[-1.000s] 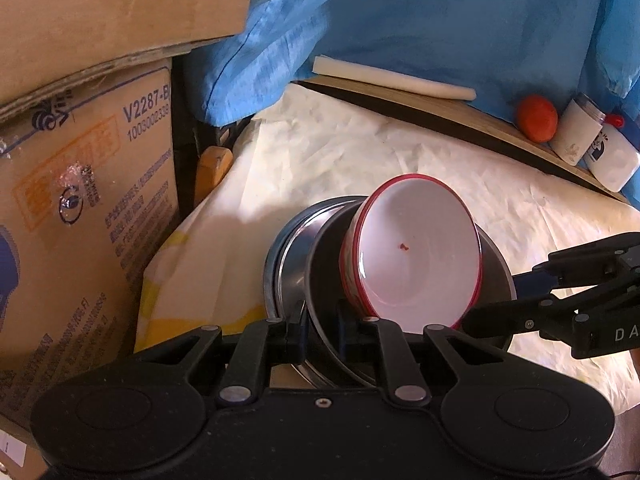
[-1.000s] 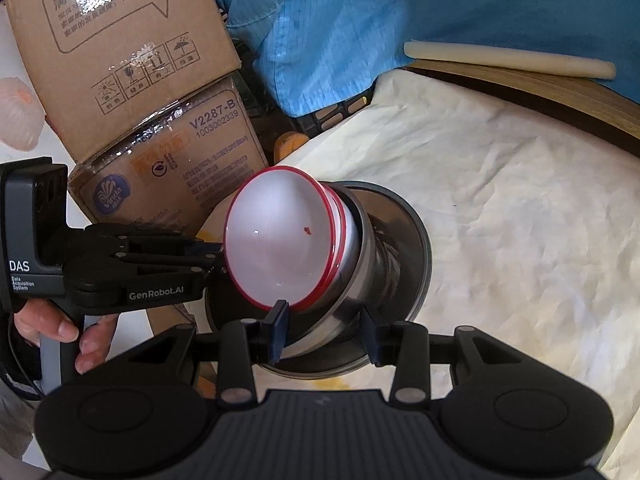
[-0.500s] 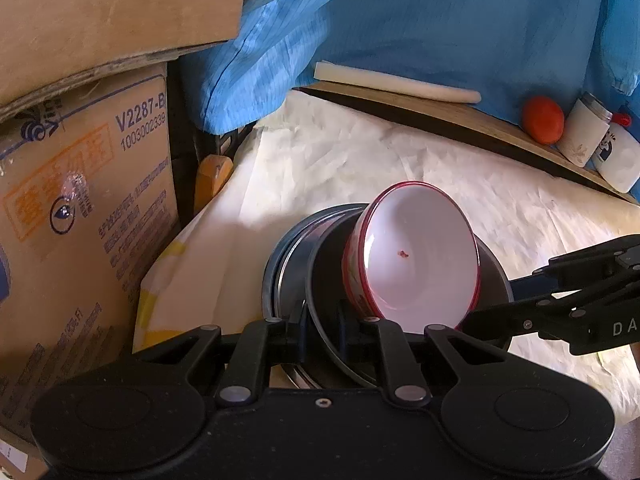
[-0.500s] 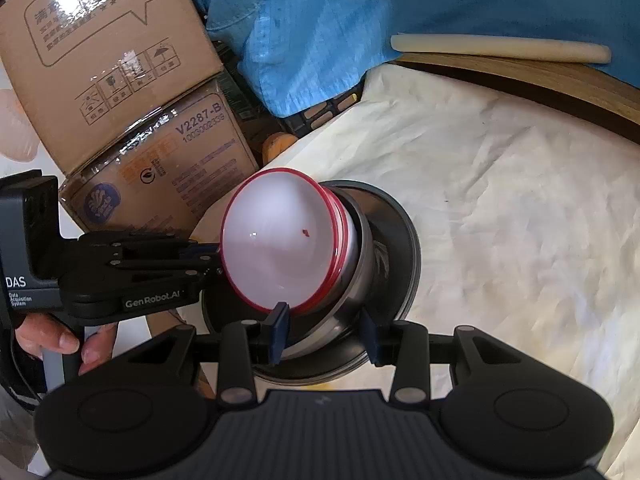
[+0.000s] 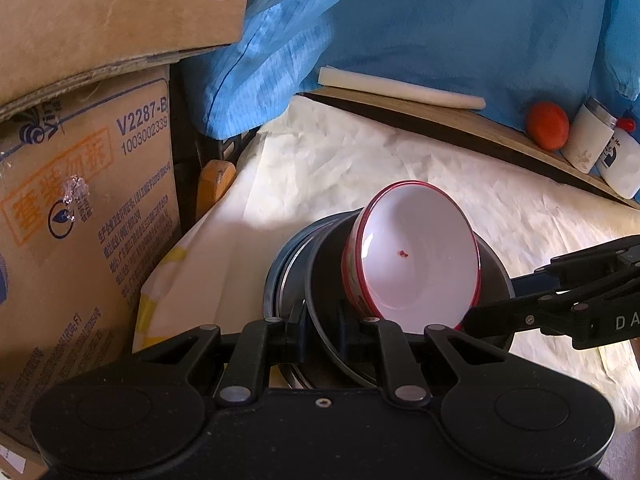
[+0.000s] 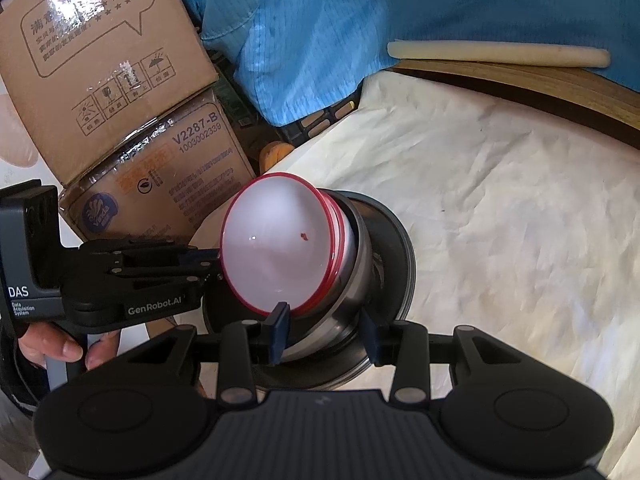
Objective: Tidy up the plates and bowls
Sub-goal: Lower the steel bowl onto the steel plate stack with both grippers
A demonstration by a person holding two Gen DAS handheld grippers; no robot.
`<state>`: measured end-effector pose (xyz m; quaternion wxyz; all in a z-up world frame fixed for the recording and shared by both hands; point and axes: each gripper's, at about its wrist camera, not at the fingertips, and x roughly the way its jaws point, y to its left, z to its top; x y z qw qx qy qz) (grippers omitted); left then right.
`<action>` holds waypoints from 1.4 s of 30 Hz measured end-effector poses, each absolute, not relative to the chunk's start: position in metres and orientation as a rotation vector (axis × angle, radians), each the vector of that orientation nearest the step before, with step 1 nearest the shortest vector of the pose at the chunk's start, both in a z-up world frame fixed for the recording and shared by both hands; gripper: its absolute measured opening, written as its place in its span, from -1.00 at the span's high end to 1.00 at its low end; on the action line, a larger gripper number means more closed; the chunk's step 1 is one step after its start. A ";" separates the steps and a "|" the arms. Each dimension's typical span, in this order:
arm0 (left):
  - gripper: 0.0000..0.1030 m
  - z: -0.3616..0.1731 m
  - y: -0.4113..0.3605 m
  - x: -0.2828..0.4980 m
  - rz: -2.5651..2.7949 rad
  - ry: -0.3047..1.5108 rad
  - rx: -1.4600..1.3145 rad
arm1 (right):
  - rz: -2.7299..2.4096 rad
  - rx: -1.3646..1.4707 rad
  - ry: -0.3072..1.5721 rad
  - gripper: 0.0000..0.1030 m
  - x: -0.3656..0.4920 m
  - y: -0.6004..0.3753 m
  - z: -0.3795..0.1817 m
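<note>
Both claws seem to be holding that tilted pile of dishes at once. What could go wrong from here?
The red-rimmed bowls lean steeply inside the steel bowl; more tilt could slide them out. The left claw pinches only the thin dark plate rim, and the right claw grips only the steel bowl's edge, so either could slip and drop the pile.

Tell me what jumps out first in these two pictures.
A white bowl with a red rim sits tilted at the centre, nested in a stack of metal bowls and dark plates on crumpled cream paper. The left hand-held gripper and right hand-held gripper both clamp the stack's near edges. Stacked cardboard boxes stand to the left, under blue cloth.
</note>
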<state>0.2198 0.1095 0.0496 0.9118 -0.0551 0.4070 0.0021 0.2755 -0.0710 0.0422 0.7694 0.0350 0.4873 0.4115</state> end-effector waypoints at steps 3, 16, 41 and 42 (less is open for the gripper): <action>0.71 0.049 0.110 0.219 0.005 0.835 -0.118 | 0.895 0.076 1.053 0.18 0.275 -0.072 0.042; 0.71 0.049 0.111 0.220 0.007 0.825 -0.124 | 0.891 0.078 1.046 0.16 0.273 -0.071 0.043; 0.49 0.048 0.107 0.211 0.051 0.757 -0.094 | 0.887 0.083 0.959 0.00 0.265 -0.077 0.044; 0.49 0.048 0.107 0.210 0.053 0.755 -0.092 | 0.886 0.085 0.954 0.00 0.265 -0.077 0.044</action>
